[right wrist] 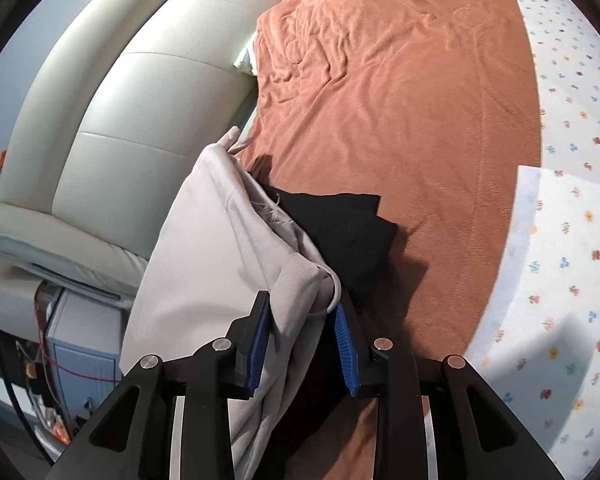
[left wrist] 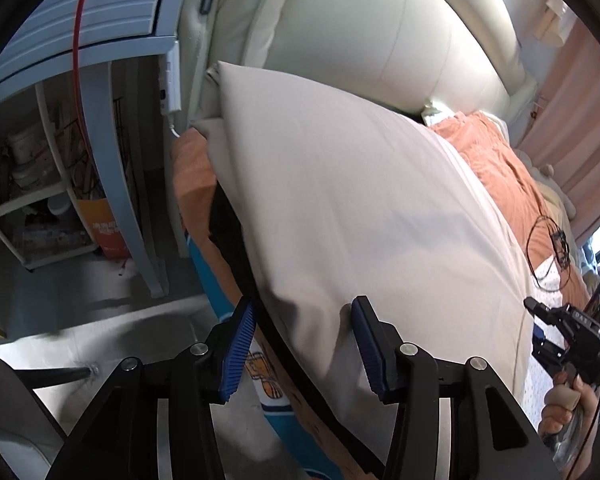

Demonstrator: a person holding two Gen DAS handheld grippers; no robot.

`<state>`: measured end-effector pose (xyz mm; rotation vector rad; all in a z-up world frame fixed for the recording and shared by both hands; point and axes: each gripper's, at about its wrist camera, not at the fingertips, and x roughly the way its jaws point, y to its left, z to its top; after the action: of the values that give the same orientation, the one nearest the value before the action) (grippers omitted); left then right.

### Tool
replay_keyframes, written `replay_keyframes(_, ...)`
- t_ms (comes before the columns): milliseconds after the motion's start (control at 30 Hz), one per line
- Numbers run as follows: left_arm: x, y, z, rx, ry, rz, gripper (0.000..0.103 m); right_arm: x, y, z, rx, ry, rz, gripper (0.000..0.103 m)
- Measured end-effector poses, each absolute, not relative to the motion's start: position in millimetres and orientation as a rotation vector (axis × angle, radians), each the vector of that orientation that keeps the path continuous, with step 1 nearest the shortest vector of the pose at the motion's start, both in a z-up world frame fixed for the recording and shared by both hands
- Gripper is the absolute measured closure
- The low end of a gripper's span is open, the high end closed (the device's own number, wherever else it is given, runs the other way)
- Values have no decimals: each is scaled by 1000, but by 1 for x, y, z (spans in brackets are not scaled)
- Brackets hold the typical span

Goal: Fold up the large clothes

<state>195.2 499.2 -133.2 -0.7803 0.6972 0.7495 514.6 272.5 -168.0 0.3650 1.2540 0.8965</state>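
A large pale grey garment [left wrist: 360, 208] lies spread over the bed, with a black garment [left wrist: 236, 240] under its left edge. My left gripper [left wrist: 304, 316] is open, its jaws on either side of the grey cloth's near edge without pinching it. In the right wrist view the grey garment [right wrist: 204, 256] hangs bunched between the blue pads [right wrist: 342, 332] of my right gripper [right wrist: 300, 312], whose jaws stand apart; the cloth looks slack there. A black garment [right wrist: 340, 224] lies on the orange blanket [right wrist: 400, 100] beside it. The right gripper also shows in the left wrist view [left wrist: 540, 328].
A cream padded headboard [left wrist: 380, 32] stands behind the bed. A blue shelf unit [left wrist: 100, 120] with clutter stands on the floor to the left. A black cable [left wrist: 548, 248] lies on the blanket. A white floral sheet [right wrist: 572, 240] covers the bed's right part.
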Motion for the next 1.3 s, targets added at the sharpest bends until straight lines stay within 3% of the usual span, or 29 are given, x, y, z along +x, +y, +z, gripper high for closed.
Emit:
replay_keyframes(733,206,400,-108,-641,795,657,51,464,146,-92,116,1089,874,72)
replay_keyframes(767,206,396,-103,-633,795,657,51,460,140,-86,98,1076,872,68)
replay_keyframes(833,204,388,-91,-628,779,646,51,453,129,-74,79,1051,878,49)
replay_keyframes(1033,203,355,-56,-569,750,614,51,430,86,-35,66,970,883,10)
replay_keyframes(1067,203,349,-51,-560,741,602,50,427,78,-30,62,958,880,9)
replay_keyframes(1133,204,334,-41,-531,727,585,40,422,63,-21,46,937,863,6)
replay_keyframes(1200,205,319,-32,-505,706,557,21,417,48,-14,27,926,846,0)
replay_keyframes(1300,206,298,-19,-468,678,516,10,407,19,-4,43,912,833,0)
